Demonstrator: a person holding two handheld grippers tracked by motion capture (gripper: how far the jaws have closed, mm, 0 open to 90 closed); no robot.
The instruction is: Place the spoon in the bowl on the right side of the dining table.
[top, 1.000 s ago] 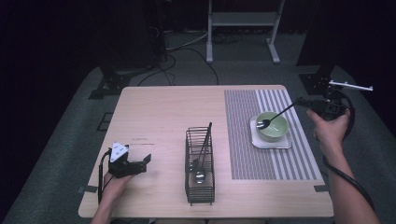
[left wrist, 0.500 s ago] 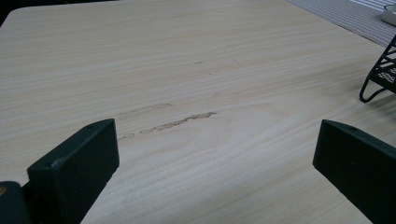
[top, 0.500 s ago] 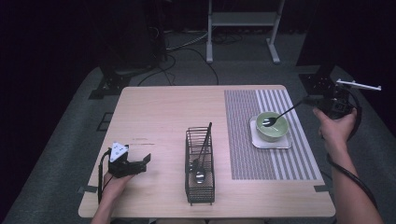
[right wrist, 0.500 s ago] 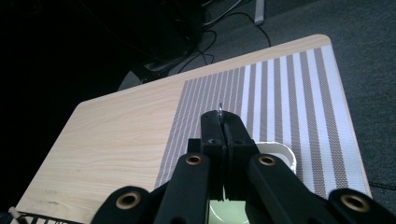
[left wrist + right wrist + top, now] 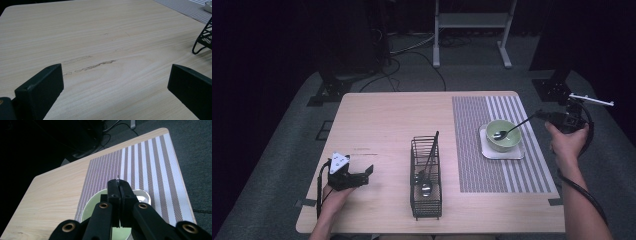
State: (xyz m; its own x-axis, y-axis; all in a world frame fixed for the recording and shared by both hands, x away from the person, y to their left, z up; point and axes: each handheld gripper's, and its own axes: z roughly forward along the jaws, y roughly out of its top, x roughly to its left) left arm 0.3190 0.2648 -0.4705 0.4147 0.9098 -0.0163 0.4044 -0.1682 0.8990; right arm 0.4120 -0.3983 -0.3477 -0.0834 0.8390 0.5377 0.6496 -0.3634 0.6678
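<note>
Right gripper has dropped a little, so the spoon pinched in its jaws now dips its head into the green bowl just ahead of them. Right gripper view hides most of the spoon behind the jaws. Left gripper rests on the bench, jaws spread, basket off to one side.

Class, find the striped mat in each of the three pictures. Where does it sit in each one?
High view: the striped mat covers the table's right part, under the dish.
Left gripper view: the mat is at the top right corner, far off.
Right gripper view: the mat fills the middle and right, beyond the tool's jaws.
Shared landmark: the light wooden table that the mat lies on.
</note>
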